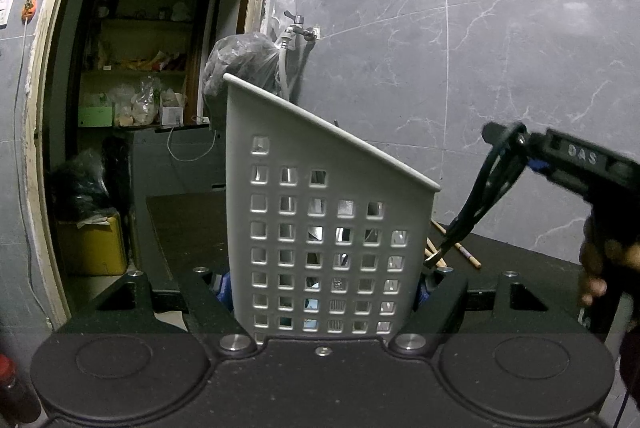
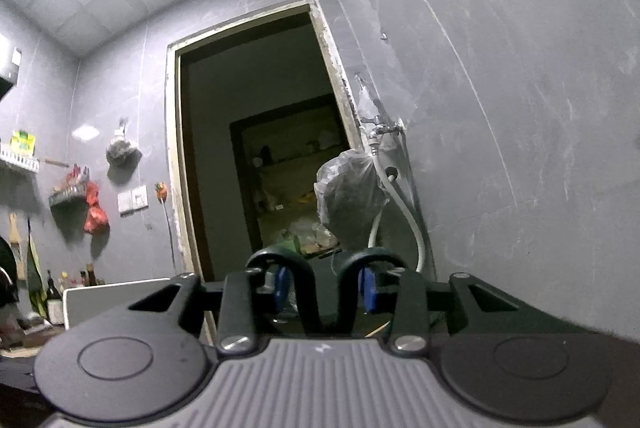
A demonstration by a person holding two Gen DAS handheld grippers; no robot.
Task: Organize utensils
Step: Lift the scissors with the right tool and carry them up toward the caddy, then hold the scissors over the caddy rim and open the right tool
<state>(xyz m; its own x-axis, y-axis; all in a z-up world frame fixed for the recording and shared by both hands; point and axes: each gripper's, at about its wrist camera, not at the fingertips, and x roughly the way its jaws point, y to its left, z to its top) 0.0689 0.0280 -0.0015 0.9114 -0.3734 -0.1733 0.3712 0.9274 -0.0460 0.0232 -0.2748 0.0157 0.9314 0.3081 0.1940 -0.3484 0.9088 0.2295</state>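
A white perforated utensil holder with a slanted rim stands on the dark counter, and my left gripper is shut on its lower sides. To its right, my right gripper hangs a pair of black scissors blades down, tips just beside the holder's right edge. In the right wrist view the scissors' two black handle loops sit at the blue pads, with my right gripper shut on them. A person's hand holds the right gripper.
Wooden chopsticks lie on the counter behind the holder's right side. A wall tap with hose and a plastic bag hang behind it. An open doorway is at left. Bottles stand at far left.
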